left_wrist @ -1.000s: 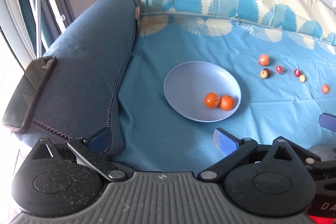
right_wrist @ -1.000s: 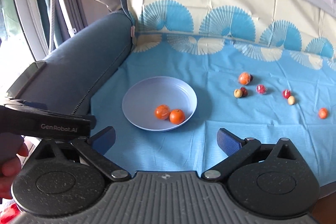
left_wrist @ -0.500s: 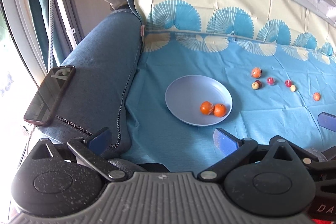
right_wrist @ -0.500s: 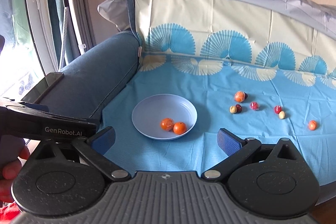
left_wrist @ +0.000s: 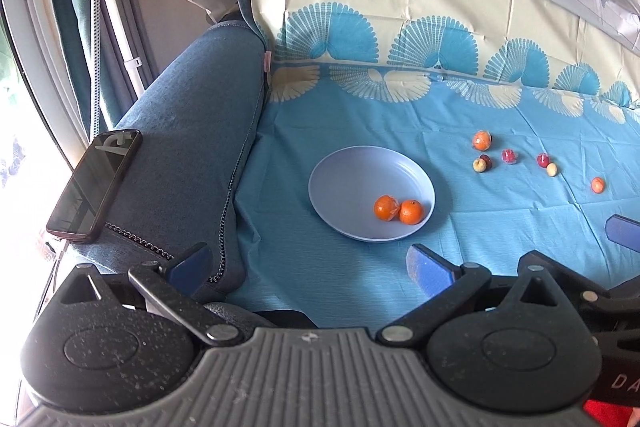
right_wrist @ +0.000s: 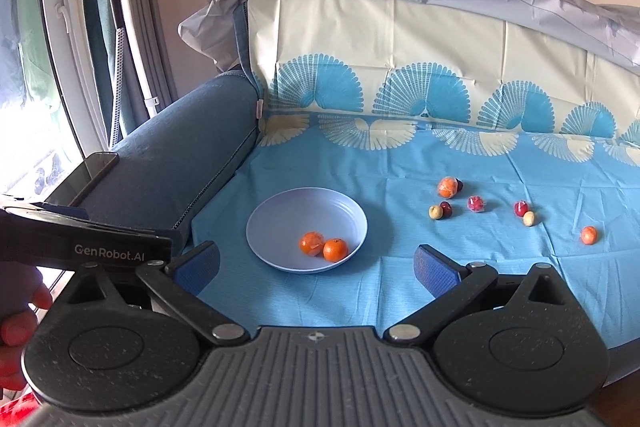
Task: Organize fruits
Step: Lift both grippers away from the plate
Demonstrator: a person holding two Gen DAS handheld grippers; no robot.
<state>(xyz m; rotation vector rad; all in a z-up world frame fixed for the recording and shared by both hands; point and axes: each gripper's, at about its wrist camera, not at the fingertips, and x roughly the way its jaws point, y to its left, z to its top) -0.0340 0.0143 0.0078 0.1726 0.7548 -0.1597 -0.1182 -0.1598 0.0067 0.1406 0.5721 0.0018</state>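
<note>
Blue-padded fingers of the left tool and right tool stand spread wide, holding nothing, above the sofa's blue cloth. Beyond them, a lavender bowl holds two oranges. Farther right, small fruits lie scattered on the cloth, apart from the bowl.

I see two oranges touching in the lilac bowl; seven small fruits lie scattered right of it.

Left claw and right claw both gape wide, gripping nothing.
</note>
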